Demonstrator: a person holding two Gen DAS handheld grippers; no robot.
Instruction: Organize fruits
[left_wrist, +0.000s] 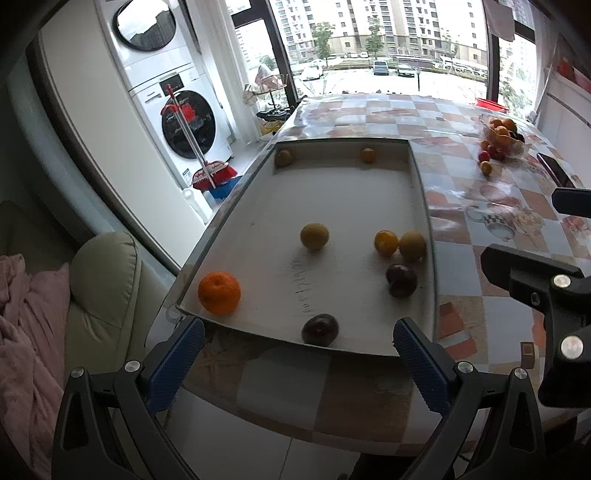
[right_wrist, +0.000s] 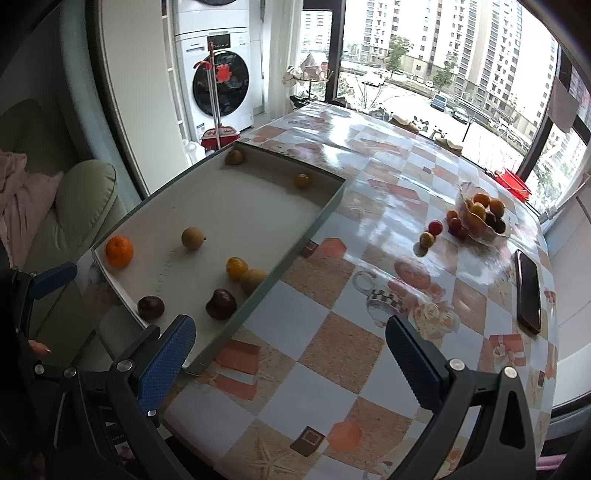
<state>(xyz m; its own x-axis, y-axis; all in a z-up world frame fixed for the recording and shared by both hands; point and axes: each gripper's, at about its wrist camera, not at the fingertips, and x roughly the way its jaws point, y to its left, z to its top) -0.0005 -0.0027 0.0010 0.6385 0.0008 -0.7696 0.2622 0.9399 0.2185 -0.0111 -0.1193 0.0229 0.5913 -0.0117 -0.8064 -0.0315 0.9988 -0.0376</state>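
Checkered table (right_wrist: 332, 350) bears white tray (left_wrist: 351, 192) of round fruits (left_wrist: 314, 236); both tools released.

1. The shallow white rectangular tray (left_wrist: 343, 206) has a broad bare floor through its middle and far half; a gripper could pass there freely.
2. Obstacles along the tray's near edge: a dark purple plum (left_wrist: 320, 329) at 6 o'clock and a round orange mandarin (left_wrist: 219, 292) at 8 o'clock.
3. At 3 o'clock, a second dark plum (left_wrist: 402, 280), a small yellow-orange fruit (left_wrist: 386, 242) and a pale yellow-green fruit (left_wrist: 412, 245) crowd against the wall.
4. The checkered glossy tablecloth (right_wrist: 332, 354) lies open between the tray and the black flat phone (right_wrist: 529, 291) at 3 o'clock.
5. The clear glass fruit bowl (right_wrist: 480, 216) blocks 1 o'clock.
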